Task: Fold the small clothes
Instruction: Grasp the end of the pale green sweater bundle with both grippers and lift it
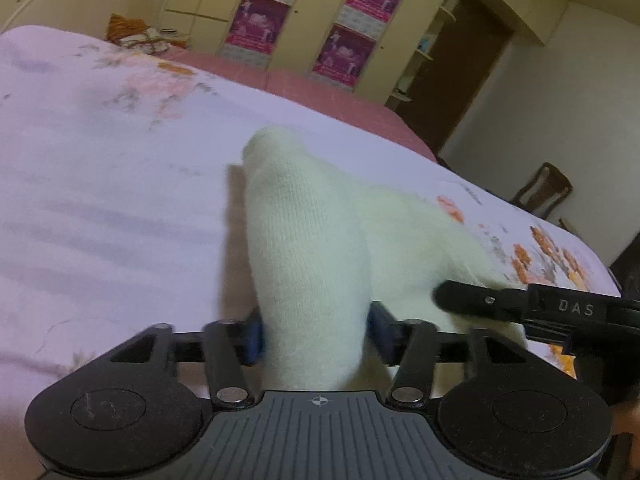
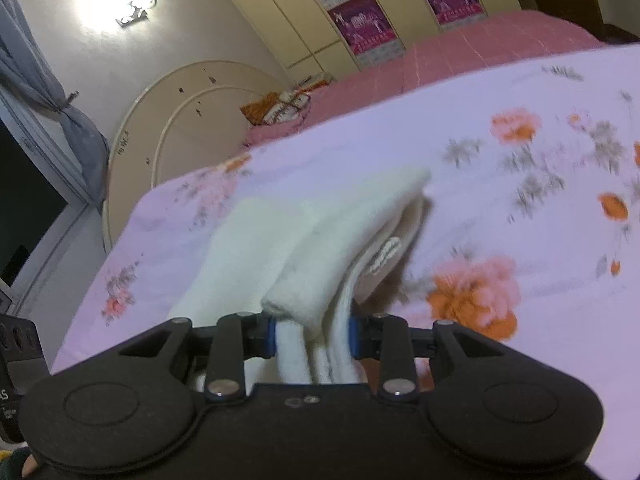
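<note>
Both the left tongs point(image 1: 314, 334) and right tongs point(image 2: 312, 338) clench the pale cream knitted sock point(image 1: 308, 248) above the floral bedsheet point(image 1: 100, 200); uneven pulling could undo its fold.

Open floral sheet point(image 1: 100, 208) is seen left of the white sock point(image 1: 308, 264) in the left wrist view; passage there is blocked by nothing. Right of the sock, room is taken by the right gripper point(image 1: 460, 300), whose black finger lies close against the fabric. In the right wrist view, bare sheet point(image 2: 540, 220) is seen right of the folded sock point(image 2: 320, 248), unobstructed. Far off, an orange-patterned bundle point(image 2: 280, 106) sits on the pink cover point(image 2: 480, 48), well apart. The left gripper point(image 2: 12, 360) is seen at the left edge.
</note>
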`<state>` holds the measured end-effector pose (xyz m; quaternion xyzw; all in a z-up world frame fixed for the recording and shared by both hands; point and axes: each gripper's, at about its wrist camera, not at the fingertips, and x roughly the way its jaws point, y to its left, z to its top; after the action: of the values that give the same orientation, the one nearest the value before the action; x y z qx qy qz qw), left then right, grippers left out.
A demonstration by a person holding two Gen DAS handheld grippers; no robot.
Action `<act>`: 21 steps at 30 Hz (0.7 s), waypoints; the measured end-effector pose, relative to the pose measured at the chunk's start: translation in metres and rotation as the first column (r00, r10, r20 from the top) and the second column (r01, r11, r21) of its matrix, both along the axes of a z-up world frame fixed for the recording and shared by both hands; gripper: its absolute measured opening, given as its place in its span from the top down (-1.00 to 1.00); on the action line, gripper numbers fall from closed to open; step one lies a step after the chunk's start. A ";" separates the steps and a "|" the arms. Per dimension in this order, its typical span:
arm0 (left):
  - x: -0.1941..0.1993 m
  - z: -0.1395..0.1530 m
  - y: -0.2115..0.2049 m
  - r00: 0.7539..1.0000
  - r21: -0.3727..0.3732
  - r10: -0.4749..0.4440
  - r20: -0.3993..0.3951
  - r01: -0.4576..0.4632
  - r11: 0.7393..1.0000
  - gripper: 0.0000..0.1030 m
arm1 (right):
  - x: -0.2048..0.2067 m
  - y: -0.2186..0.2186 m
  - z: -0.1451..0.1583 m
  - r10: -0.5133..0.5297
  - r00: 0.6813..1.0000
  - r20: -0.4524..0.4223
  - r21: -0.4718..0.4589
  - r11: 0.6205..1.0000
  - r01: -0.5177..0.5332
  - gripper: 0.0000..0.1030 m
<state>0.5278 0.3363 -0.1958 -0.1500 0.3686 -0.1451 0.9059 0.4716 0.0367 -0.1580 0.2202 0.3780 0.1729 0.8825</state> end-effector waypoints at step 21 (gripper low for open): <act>0.064 0.006 0.006 0.984 -0.030 0.177 -0.025 -0.178 0.984 -0.10 | 0.050 -0.006 0.010 -0.015 0.999 0.051 -0.016 1.000 0.016 0.58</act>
<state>0.5916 0.3426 -0.1899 -0.1985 0.3614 -0.0679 0.9085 0.5219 0.0307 -0.1484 0.2116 0.3552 0.1685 0.8948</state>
